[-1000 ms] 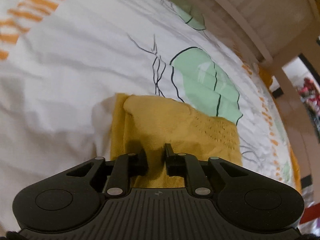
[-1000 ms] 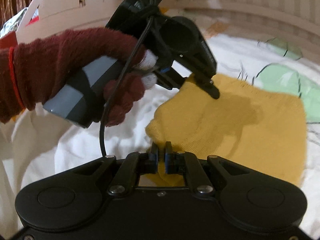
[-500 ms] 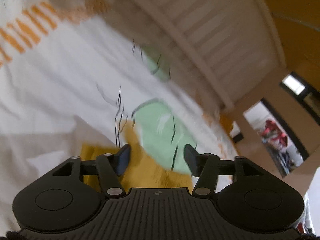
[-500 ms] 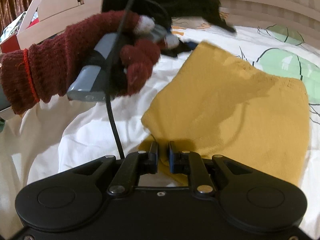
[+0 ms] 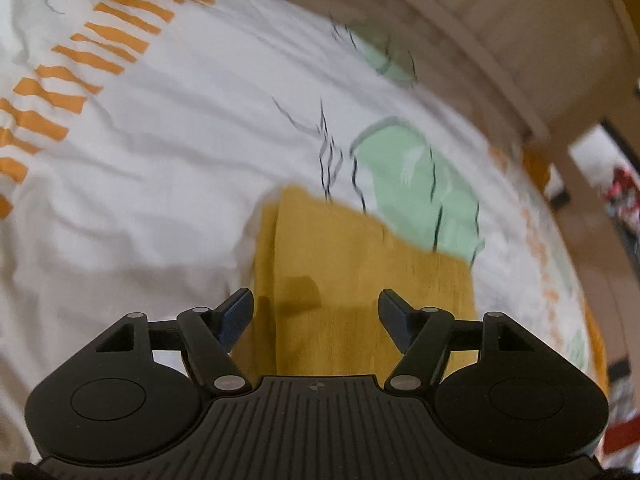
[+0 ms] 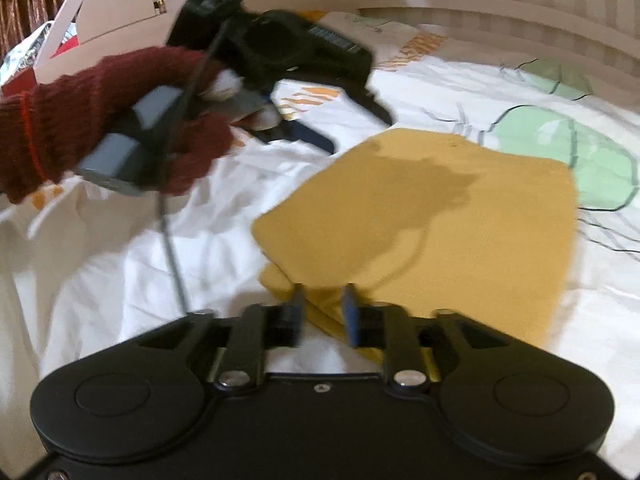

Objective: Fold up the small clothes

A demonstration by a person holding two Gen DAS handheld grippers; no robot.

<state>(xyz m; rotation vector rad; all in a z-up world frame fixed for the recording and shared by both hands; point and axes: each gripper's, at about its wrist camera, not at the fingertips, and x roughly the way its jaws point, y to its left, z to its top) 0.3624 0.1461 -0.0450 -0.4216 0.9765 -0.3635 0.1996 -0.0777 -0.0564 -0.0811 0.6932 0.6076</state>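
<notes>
A mustard-yellow knitted garment [image 6: 440,216] lies folded and flat on the white printed sheet [image 5: 160,160]. In the left wrist view the garment [image 5: 360,272] lies below my left gripper [image 5: 316,300]. Its jaws are wide and still opening, with nothing pressed between them. In the right wrist view a hand in a dark red glove [image 6: 120,120] carries the left gripper [image 6: 358,132] above the garment's far left corner. My right gripper [image 6: 324,296] is opening over the garment's near corner. The fabric lies between the pads, which do not press on it.
The sheet has orange stripes [image 5: 80,60] and green leaf prints [image 5: 416,184]. A pale slatted bed frame [image 5: 500,40] runs along the far side. A white shelf with clutter [image 6: 120,8] stands at the far left. A black cable [image 6: 172,240] hangs from the left gripper.
Both grippers, shut on the yellow garment a second ago, have let go of it. The left gripper has lifted off with its jaws spread wide. The right jaws have parted.
</notes>
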